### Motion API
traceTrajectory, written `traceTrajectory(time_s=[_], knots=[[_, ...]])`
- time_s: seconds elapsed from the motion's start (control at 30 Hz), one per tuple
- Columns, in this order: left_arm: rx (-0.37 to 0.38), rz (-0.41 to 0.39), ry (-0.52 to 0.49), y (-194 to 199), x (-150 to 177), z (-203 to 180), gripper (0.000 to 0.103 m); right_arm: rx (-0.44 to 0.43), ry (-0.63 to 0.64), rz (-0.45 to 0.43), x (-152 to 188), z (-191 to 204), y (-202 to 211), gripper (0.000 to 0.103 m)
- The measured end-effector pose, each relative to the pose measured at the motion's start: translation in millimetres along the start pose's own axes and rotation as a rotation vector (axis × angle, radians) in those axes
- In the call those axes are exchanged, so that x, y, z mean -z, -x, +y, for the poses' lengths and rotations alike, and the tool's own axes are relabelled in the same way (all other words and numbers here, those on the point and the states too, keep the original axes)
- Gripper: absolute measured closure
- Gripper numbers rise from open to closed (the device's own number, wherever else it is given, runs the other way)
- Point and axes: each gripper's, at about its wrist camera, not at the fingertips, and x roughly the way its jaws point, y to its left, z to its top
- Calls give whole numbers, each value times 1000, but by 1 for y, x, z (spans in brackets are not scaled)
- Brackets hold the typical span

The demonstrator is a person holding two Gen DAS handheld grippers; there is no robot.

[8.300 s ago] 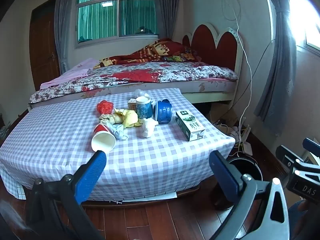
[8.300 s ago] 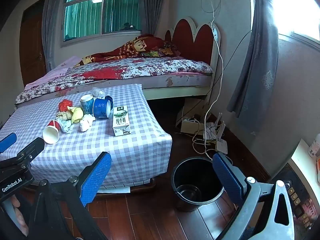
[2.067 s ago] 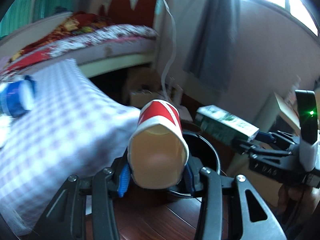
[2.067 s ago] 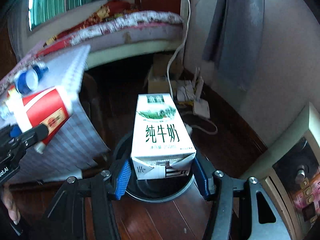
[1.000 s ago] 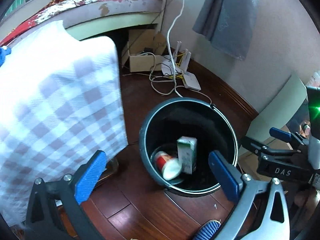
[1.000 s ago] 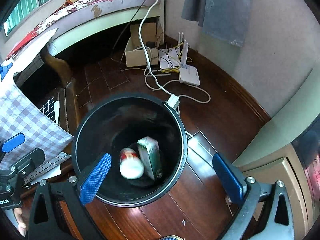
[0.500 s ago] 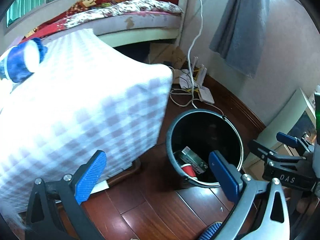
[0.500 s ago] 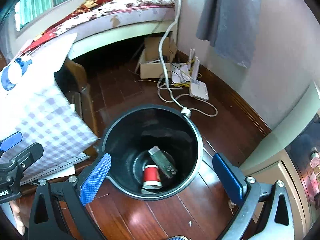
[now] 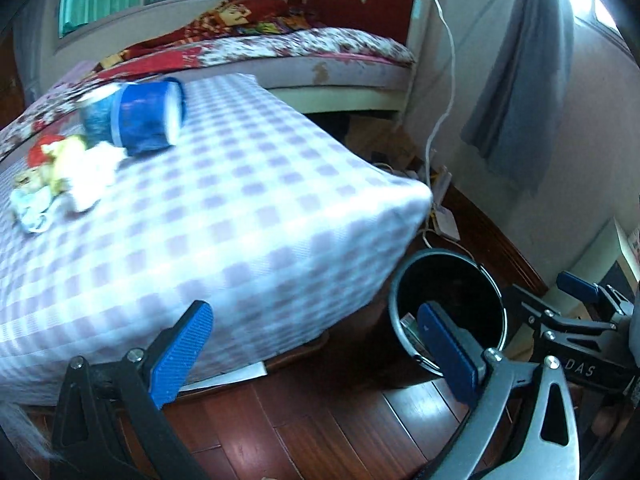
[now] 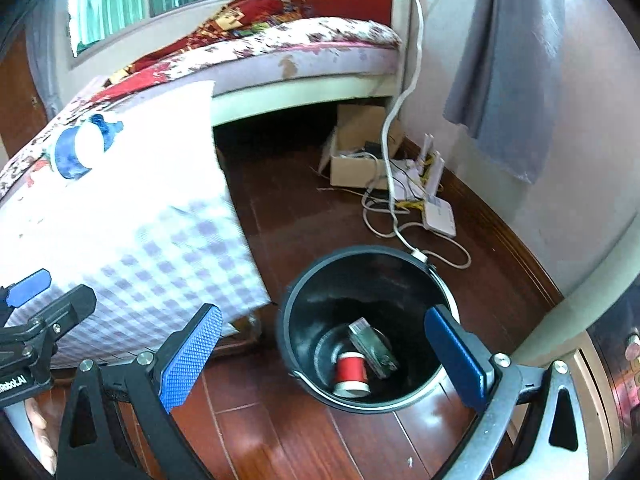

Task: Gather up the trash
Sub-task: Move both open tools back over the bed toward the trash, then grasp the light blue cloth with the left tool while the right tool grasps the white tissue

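1. Your left gripper (image 9: pixel 312 344) hangs wide open and empty at the near edge of the bench (image 9: pixel 248 216), its jaws spread with nothing between them.
2. Your right gripper (image 10: pixel 324 354) is likewise spread wide and holds nothing; it hovers over the bin (image 10: pixel 304 292) on the wooden floor (image 10: pixel 280 440).
3. Two pieces of trash already lie at the bottom of the bin: a red cup (image 10: pixel 351 372) on its side and a carton (image 10: pixel 370 346) leaning just beside it, the two apparently touching.
4. In the left wrist view the bin (image 9: pixel 486 276) stands just beside the bench's corner, its inside mostly dark, with only a sliver of the carton showing behind the gripper finger.
5. More trash waits on the bench: a blue cup (image 9: pixel 146 118) lying on its side and, near it, a heap of crumpled wrappers (image 9: pixel 64 176), yellow, red and white, blurred too much to count.
6. The same blue cup (image 10: pixel 78 152) shows at the far left of the right wrist view, well apart from the bin.
7. By this evidence the job looks under way but well short of done: two items are binned, and the cup and the heap are left to collect.
8. With both grippers free, you seem placed for another trip to the bench.
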Motion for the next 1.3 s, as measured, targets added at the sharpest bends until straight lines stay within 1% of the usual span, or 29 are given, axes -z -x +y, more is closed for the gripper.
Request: traceTrajectory(time_s=[0.27, 0.43, 0.7, 0.87, 1.0, 1.03, 1.07, 1.1, 1.13, 1.17, 1.2, 1.23, 1.27, 1.3], knots=[[-69, -44, 72, 24, 1, 43, 1, -73, 59, -34, -13, 47, 9, 1], [-138, -69, 117, 39, 3, 75, 1, -141, 103, -53, -19, 83, 14, 1], [-247, -91, 200, 59, 10, 137, 1, -242, 196, -74, -32, 147, 12, 1], [-305, -95, 267, 64, 10, 185, 1, -293, 242, -50, -41, 186, 6, 1], [-312, -113, 323, 64, 5, 215, 2, -316, 267, -51, -49, 211, 1, 1], [-310, -116, 333, 63, 3, 220, 6, -329, 275, -53, -52, 219, -2, 1], [-305, -119, 341, 62, 1, 224, 13, -339, 281, -55, -53, 222, -2, 2], [-292, -117, 350, 58, -2, 231, 16, -353, 290, -57, -55, 228, -4, 5], [-285, -116, 354, 56, -5, 234, 19, -367, 302, -59, -57, 235, -7, 15], [-277, -117, 355, 51, -9, 238, 23, -378, 311, -55, -59, 241, -10, 27], [-273, -118, 351, 49, -11, 240, 25, -386, 317, -48, -62, 247, -14, 32], [-265, -118, 345, 45, -15, 242, 30, -401, 322, -37, -66, 254, -20, 37], [-257, -116, 341, 40, -19, 243, 33, -408, 322, -35, -68, 258, -23, 37], [-251, -114, 337, 37, -22, 243, 33, -415, 322, -34, -72, 263, -26, 37]])
